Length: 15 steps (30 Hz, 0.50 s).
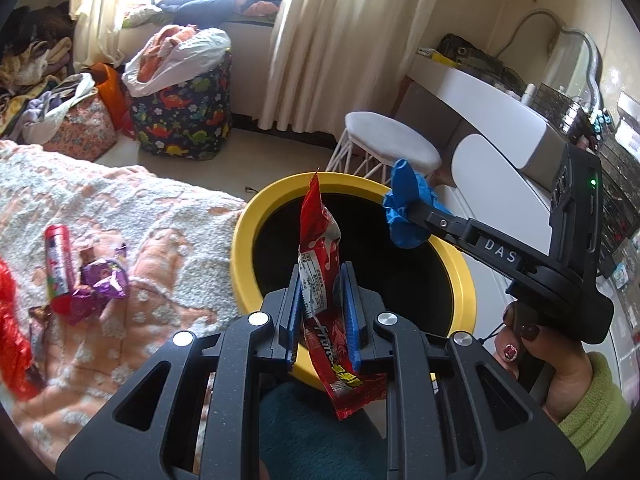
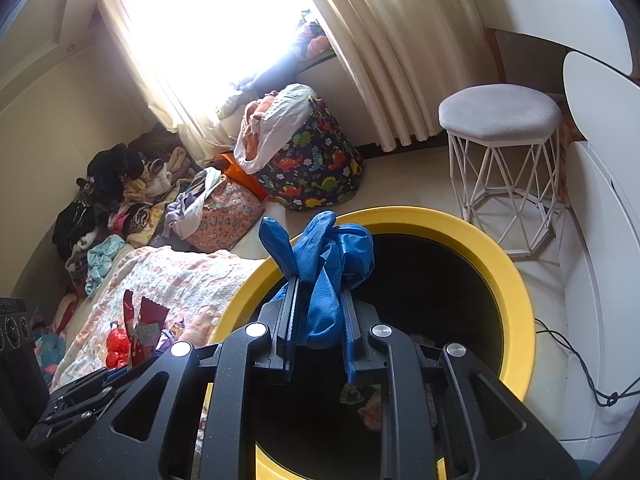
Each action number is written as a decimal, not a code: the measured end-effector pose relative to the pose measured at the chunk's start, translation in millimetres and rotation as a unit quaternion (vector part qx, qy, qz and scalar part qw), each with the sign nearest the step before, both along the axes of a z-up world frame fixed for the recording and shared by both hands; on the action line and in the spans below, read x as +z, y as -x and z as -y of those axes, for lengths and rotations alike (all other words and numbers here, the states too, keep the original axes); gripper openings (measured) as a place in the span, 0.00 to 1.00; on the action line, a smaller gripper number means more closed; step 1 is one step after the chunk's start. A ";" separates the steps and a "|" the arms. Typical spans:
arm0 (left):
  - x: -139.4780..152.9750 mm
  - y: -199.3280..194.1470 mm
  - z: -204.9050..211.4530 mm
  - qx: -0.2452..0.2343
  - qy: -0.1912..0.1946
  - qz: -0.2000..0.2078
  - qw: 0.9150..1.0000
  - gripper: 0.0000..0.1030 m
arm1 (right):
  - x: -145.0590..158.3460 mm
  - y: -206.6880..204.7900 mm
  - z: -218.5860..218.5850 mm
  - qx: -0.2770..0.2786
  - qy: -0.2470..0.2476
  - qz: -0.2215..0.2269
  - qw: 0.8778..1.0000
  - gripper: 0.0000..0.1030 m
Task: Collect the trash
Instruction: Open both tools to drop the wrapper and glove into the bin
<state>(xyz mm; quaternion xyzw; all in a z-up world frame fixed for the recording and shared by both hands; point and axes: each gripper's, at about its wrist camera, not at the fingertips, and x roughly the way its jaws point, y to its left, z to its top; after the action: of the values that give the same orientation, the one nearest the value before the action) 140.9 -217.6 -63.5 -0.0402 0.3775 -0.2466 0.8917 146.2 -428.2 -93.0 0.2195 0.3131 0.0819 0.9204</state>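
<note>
**Two pieces of trash held over the yellow bin**

A glossy red snack wrapper (image 1: pixel 320 264), long, crinkled foil with white print, stands nearly upright between the blue ribbed pads of the left gripper (image 1: pixel 322 280), whose jaws are pressed together on its middle. It hangs above the near rim of the yellow bin (image 1: pixel 244 240), a round, smooth plastic tub with a thick rim and a dark inside.

A crumpled blue glove (image 2: pixel 324 264), thin, matte and rubbery, bunches out of the right gripper (image 2: pixel 320 284); the narrow jaws pinch it, its limp fingers poking upward, over the bin's mouth. In the left view the same glove sits at the tip of the right gripper, held by a hand (image 1: pixel 540 356) in a fuzzy green sleeve.

Left of the bin lies a nubbly peach-and-white blanket (image 1: pixel 120 208) carrying more litter: a pink tube (image 1: pixel 58 264) and shiny purple wrappers (image 1: pixel 102 280). Beyond stand a white wire-legged stool (image 2: pixel 500 120) and a dinosaur-print fabric bag (image 2: pixel 316 168).
</note>
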 end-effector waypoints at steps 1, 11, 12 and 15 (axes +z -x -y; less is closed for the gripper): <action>-1.2 -0.7 1.5 -0.003 -0.001 0.001 1.000 0.13 | -0.3 -0.5 1.0 -0.002 -0.001 -0.001 1.000 0.19; -12.0 -15.1 11.8 -0.004 -0.010 -0.010 1.000 0.13 | -5.9 -2.7 9.0 -0.011 -0.006 -0.007 1.000 0.19; -13.2 -16.9 12.7 -0.004 -0.011 -0.011 1.000 0.13 | -6.6 -2.9 9.4 -0.012 -0.007 -0.007 1.000 0.19; -15.7 -21.0 17.0 -0.004 -0.013 -0.013 1.000 0.13 | -8.0 -3.6 10.3 -0.012 -0.008 -0.009 1.000 0.19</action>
<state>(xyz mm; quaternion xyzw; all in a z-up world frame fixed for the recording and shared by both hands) 162.0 -234.6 -79.2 -0.0298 0.3925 -0.2446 0.8861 149.8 -438.5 -101.0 0.2318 0.3178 0.0711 0.9166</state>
